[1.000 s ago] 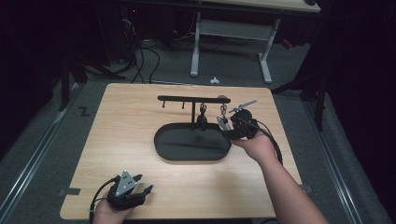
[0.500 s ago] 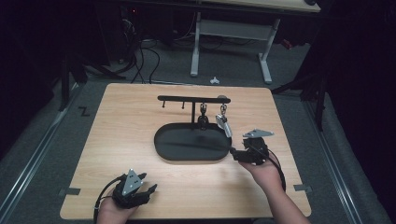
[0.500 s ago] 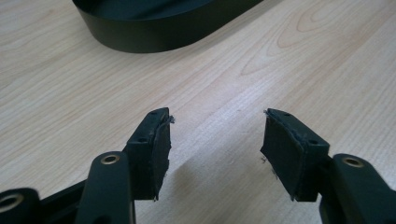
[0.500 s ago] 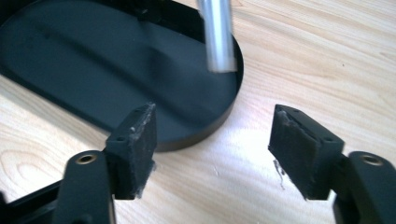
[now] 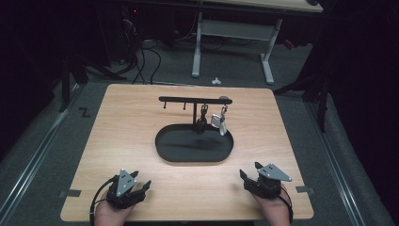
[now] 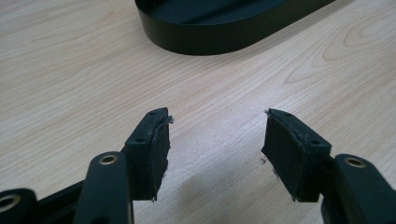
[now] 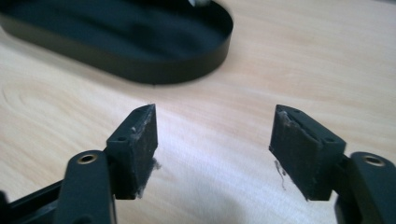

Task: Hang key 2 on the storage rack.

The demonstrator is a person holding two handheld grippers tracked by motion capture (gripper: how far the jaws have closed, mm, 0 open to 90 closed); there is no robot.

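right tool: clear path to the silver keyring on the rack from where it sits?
Probably yes. The right tool sits open and empty at the table's near edge; between it and the silver keyring, hanging on the rack, lies only the low black tray. It would pass over that rim.

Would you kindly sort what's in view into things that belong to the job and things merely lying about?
Job:
- black hook stand
- black oval tray
- silver padlock hanging on the stand
- dark item hung beside it

Lying about:
- small white piece on the floor
- cables behind the table
- white desk legs
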